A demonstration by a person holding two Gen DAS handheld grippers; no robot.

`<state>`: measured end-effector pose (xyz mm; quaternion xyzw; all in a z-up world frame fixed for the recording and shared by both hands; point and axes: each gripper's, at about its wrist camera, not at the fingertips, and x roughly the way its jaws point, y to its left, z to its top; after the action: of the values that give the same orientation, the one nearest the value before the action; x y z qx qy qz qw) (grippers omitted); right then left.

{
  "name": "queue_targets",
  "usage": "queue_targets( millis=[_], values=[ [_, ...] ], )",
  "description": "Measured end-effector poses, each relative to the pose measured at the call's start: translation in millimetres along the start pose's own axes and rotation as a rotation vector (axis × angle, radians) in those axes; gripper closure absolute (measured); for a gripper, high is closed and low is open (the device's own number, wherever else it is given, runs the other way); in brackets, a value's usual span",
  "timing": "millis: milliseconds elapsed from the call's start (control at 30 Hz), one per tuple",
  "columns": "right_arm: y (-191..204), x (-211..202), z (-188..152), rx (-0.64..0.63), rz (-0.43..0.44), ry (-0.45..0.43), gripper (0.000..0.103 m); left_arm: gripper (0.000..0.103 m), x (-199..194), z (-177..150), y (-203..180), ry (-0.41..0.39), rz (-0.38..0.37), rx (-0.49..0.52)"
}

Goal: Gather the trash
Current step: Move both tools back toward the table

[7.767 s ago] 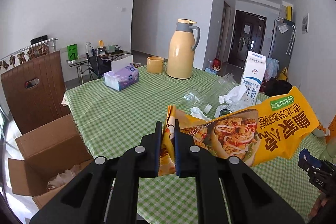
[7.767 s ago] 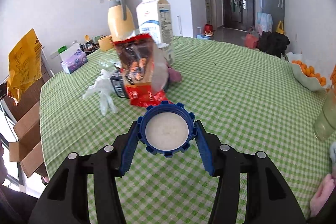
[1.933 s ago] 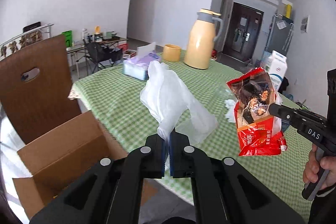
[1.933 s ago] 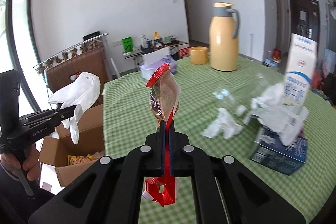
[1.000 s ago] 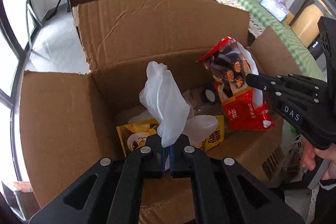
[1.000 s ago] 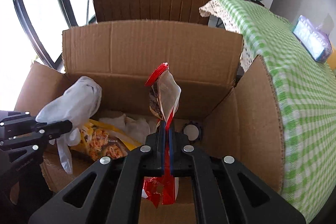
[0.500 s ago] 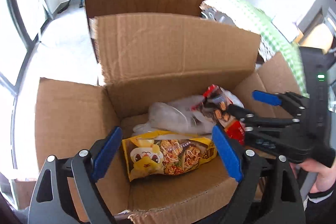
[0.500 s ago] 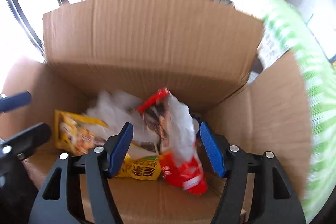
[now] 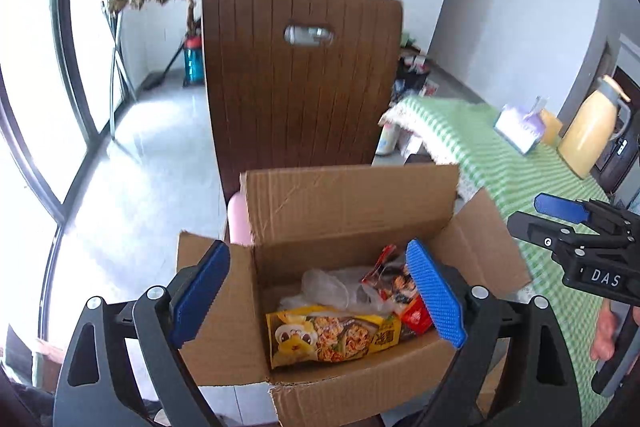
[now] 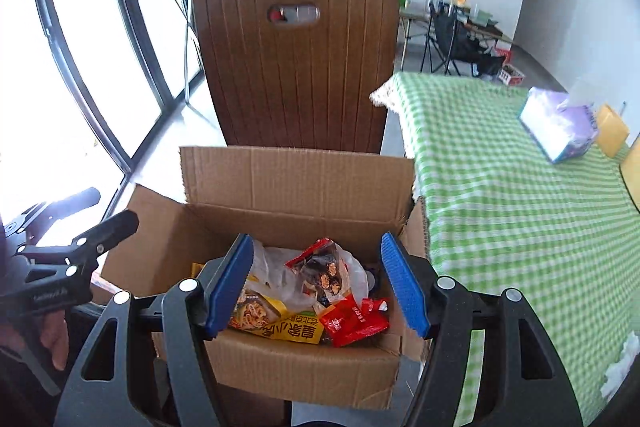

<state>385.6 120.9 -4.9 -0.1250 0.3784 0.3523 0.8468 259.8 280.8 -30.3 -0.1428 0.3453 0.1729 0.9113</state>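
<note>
With the red snack wrapper (image 10: 352, 319) and clear plastic bag (image 9: 332, 283) lying in the brown cardboard box (image 9: 344, 203) at lower centre, left gripper (image 9: 316, 295) and right gripper (image 10: 316, 283), jaws just opened wide and empty, should lift clear before swinging right to the green checked table (image 10: 500, 195).

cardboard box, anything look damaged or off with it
The cardboard box has a torn, ragged front edge in the left wrist view. Otherwise the wrappers lie inside; nothing spilled.
</note>
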Motion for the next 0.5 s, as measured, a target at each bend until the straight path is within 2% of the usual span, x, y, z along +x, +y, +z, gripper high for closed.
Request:
queue_targets(
  millis=[67,167,200,267,367,500],
  values=[
    [-1.8,-27.0,-6.9,0.01,0.01,-0.073,0.039,0.016,-22.7,-2.1,-7.1,-0.075,0.007,0.009],
    [-3.1,-68.7,-24.8,0.021,-0.018,-0.264,0.036,0.013,-55.0,-6.9,-17.3,-0.201,0.019,0.02],
    [-4.7,-84.5,-34.5,0.039,-0.039,-0.341,0.031,0.011,-64.4,-8.2,-20.4,-0.236,0.03,0.023],
    [-10.9,-105.7,-50.4,0.077,-0.04,-0.435,0.03,0.01,-82.2,-15.3,-29.7,-0.32,0.053,0.034],
    [-23.4,-133.6,-76.6,0.136,-0.099,-0.509,0.029,0.01,-101.5,-21.7,-46.3,-0.379,0.041,0.061],
    [-59.1,-172.3,-108.7,0.225,-0.22,-0.522,0.028,0.008,-108.5,-27.5,-78.6,-0.368,-0.022,0.111]
  ],
)
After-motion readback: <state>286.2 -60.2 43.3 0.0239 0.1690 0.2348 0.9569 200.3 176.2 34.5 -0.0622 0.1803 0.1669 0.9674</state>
